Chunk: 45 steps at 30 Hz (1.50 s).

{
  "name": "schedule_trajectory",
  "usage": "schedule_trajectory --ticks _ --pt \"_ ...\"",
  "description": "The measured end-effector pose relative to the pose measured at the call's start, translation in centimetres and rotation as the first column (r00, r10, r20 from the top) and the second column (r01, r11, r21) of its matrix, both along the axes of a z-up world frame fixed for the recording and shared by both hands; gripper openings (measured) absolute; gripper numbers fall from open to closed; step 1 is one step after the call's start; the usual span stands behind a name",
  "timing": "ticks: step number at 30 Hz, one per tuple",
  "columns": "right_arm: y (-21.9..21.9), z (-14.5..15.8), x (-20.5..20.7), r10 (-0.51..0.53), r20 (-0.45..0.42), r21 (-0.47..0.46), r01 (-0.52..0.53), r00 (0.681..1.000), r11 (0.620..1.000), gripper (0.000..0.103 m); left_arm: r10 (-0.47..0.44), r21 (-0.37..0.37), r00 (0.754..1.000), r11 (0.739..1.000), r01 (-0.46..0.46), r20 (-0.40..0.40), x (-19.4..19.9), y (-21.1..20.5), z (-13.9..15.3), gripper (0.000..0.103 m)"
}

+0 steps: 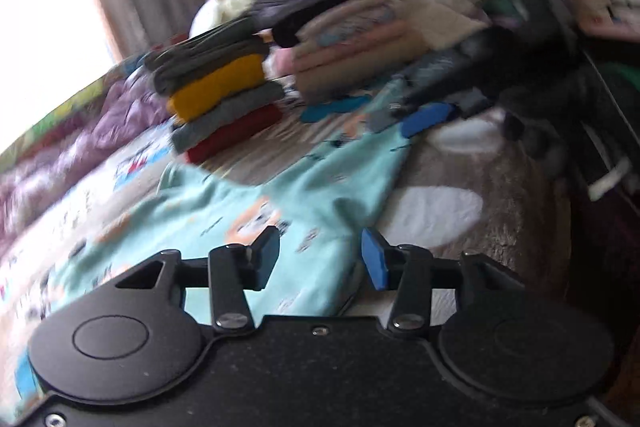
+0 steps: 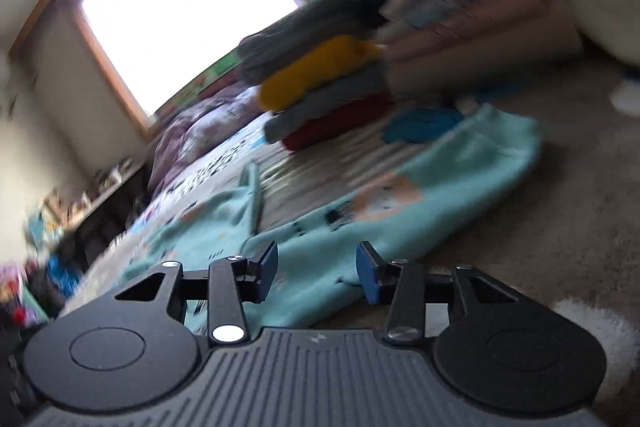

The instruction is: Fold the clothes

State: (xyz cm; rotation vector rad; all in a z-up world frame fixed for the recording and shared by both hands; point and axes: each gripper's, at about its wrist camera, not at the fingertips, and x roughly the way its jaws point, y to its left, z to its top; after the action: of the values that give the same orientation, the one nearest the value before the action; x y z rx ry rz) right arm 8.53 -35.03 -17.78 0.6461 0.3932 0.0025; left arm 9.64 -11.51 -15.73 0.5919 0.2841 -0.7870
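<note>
Left wrist view: left gripper (image 1: 320, 259) stands partly open and empty above a soft mint-green printed garment (image 1: 248, 211) spread mid-frame on the brown fuzzy bedspread (image 1: 500, 179). Right gripper (image 2: 317, 270), likewise parted and empty, hovers over it. Folded stack (image 1: 224, 99), yellow slab inside, sits upper centre.

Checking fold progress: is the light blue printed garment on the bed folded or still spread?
Spread, not neatly folded: the light blue garment lies loose and rumpled across the bed, unlike the folded stack behind it.
</note>
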Motion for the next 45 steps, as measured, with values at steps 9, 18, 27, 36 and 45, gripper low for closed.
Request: schedule_trajectory --ticks 9,18,27,36,45 --pt "-0.5 -1.3 2.0 -0.019 -0.077 -0.115 0.01 0.997 0.993 0.043 -0.182 0.452 0.957 0.89 0.062 0.228 -1.9 -4.0 -4.2 0.044" --pt "-3.4 -1.8 1.7 -0.021 -0.109 -0.181 0.002 0.994 0.984 0.0 -0.211 0.54 0.928 0.842 0.012 0.308 -1.9 -4.3 -5.5 0.04" --pt "-1.0 -0.9 -2.1 0.1 -0.073 0.179 -0.086 0.992 0.98 0.058 -0.243 0.623 0.897 0.781 -0.045 0.369 -2.5 -5.4 -6.3 0.027" --pt "2.3 -4.5 -0.3 0.095 -0.195 0.688 0.067 0.976 0.723 0.063 -0.181 0.512 0.915 0.858 -0.032 0.362 -1.9 -4.0 -5.2 0.017" --pt "3.6 -5.2 1.6 0.032 -0.287 0.799 0.221 0.957 0.56 0.067 -0.192 0.479 0.902 0.878 -0.019 0.388 -2.2 -3.4 -5.3 0.016"
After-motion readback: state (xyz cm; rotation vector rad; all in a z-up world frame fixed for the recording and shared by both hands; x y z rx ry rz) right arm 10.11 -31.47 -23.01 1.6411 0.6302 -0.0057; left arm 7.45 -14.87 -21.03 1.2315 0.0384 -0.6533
